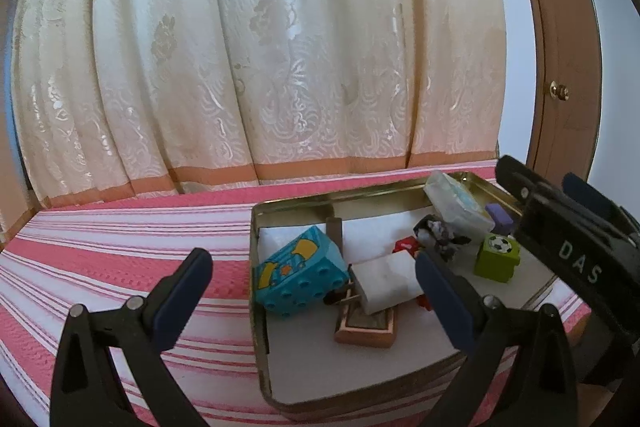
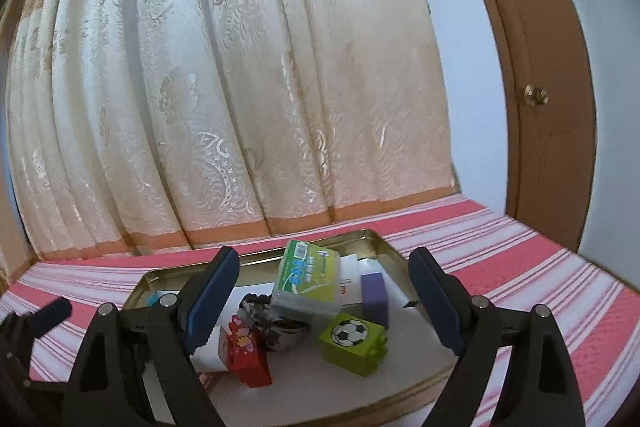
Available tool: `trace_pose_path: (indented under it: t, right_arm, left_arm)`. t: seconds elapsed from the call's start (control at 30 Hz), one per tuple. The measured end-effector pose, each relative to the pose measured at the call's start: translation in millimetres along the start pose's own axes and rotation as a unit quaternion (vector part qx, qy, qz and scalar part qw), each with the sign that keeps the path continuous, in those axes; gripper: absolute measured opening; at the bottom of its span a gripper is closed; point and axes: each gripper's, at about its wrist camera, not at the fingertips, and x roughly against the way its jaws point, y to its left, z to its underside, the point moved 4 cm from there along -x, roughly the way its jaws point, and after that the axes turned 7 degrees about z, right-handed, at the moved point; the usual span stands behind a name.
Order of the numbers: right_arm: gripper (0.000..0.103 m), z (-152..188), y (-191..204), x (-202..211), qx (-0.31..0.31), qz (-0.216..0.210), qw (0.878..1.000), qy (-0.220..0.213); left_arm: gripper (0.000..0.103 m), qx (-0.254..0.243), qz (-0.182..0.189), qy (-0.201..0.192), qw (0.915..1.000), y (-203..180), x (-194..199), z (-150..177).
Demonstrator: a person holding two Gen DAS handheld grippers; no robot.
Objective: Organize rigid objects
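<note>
1. Left gripper [image 1: 312, 291], lower centre of the frame: jaws wide, nothing held, straddling the near left corner of the tin tray [image 1: 256, 311].
2. Right gripper [image 2: 320, 303], lower centre: jaws wide, empty, aimed over the tray, likely choosing a piece.
3. Already gathered inside the tray: blue block [image 1: 298, 273], green football block [image 2: 354, 343], red block [image 2: 246, 357], purple block [image 2: 375, 297], plastic box [image 2: 308, 277].

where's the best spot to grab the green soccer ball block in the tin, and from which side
Probably grip the green block across its two plain side faces, coming from above and slightly from the front with the right gripper, whose jaws stand open. It sits apart from the purple block and clear box behind it, with bare tin floor in front. Avoid the studded end.
</note>
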Motion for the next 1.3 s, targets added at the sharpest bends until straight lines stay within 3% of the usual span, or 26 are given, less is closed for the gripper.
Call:
trace_pose_path:
  t: [0.27,0.77,0.93,1.2,1.3]
  right_arm:
    - [0.091,0,3,33,0.031,0.024,0.998,-0.042]
    - [0.092,2,-6,66,0.014,0.033,0.997,-0.071]
    - [0.098,0,-5,79,0.016,0.04,0.994,-0.101]
    - [0.099,0,-3,77,0.019,0.041,0.995,-0.092]
    - [0.099,0,-4,76,0.017,0.042,0.995,-0.09]
  left_arm:
    - [0.103,0.001,-0.005,-0.013,0.9999,3,12,2]
    - [0.103,0.006,-0.007,-0.034,0.9994,9,33,6]
    - [0.103,0.007,-0.013,-0.04,0.9991,10,38,6]
    - [0.103,-0.006,-0.037,-0.038,0.9986,6,38,6]
    - [0.103,-0.01,-0.026,-0.037,0.9989,5,38,5]
